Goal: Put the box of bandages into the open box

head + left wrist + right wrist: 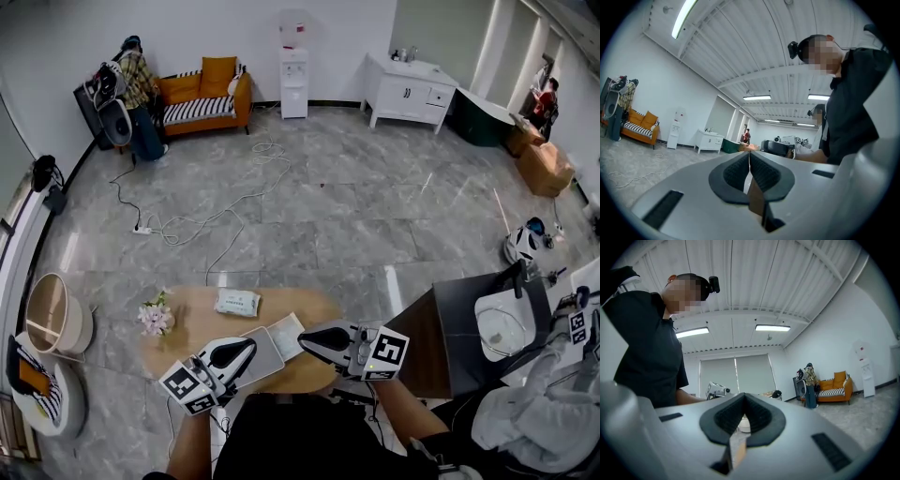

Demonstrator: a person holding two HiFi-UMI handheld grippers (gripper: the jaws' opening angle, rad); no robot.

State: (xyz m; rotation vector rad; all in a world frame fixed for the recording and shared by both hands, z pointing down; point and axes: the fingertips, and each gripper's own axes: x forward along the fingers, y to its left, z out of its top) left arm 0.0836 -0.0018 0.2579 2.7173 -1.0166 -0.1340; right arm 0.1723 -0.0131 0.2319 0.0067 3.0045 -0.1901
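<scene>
On the round wooden tabletop (192, 314) the box of bandages (237, 302) lies flat just beyond the open box (269, 354), apart from it and touched by neither tool; the left tongs (246, 348) hover over the open box's left part, jaws pressed together on nothing; the right tongs (307, 337) hang just right of the open box, beside its white lid (287, 334), likewise closed and empty; the open box's far edge lies between the tongs and the bandages; a small bunch of flowers (156, 317) stands well left of the open box.
</scene>
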